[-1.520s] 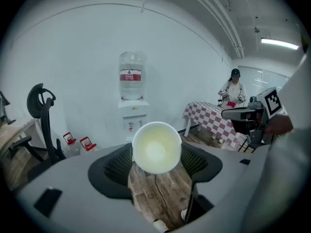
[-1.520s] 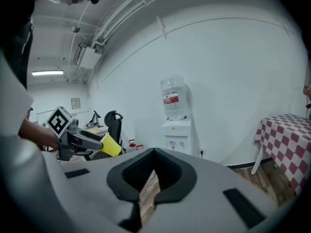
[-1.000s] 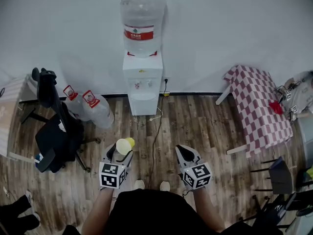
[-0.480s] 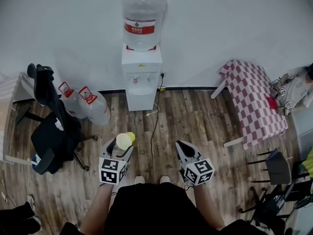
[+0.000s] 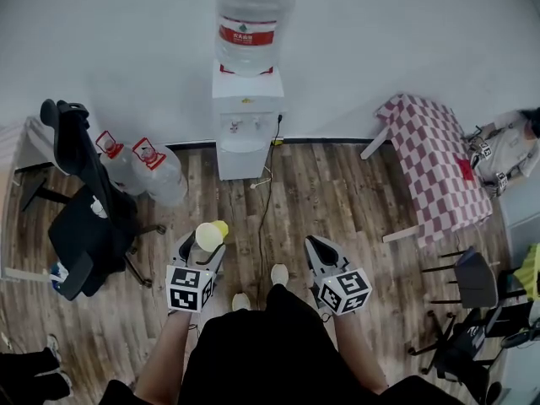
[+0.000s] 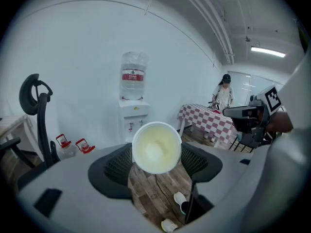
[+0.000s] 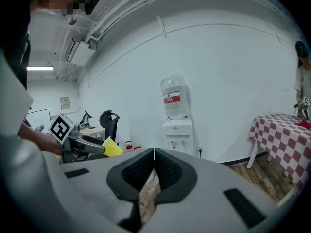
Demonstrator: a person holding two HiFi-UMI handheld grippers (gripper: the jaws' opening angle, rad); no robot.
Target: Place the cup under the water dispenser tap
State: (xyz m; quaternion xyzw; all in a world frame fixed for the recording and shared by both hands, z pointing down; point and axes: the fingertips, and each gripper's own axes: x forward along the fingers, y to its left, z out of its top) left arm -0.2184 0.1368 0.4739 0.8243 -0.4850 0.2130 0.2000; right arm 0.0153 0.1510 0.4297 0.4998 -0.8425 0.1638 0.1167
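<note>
A yellow cup [image 5: 209,234] lies on its side between the jaws of my left gripper [image 5: 202,248], which is shut on it. In the left gripper view the cup's open mouth [image 6: 156,147] faces the camera. The white water dispenser [image 5: 245,125], with a big bottle on top, stands against the far wall, well ahead of both grippers; its taps [image 6: 131,126] look small and distant. My right gripper [image 5: 317,251] is level with the left one and empty, and its jaws meet in the right gripper view [image 7: 154,166]. That view also shows the cup [image 7: 112,148] and the dispenser [image 7: 176,130].
Left of the dispenser lie two spare water bottles [image 5: 143,171], with a black office chair [image 5: 80,218] in front of them. A checkered table [image 5: 434,175] stands at the right, a person [image 6: 224,93] behind it. A cable [image 5: 268,201] runs along the wooden floor from the dispenser.
Both grippers have moved forward towards the dispenser, the cup still in the left one. The dispenser, bottles and chair have shifted in the head view as the person walks.
</note>
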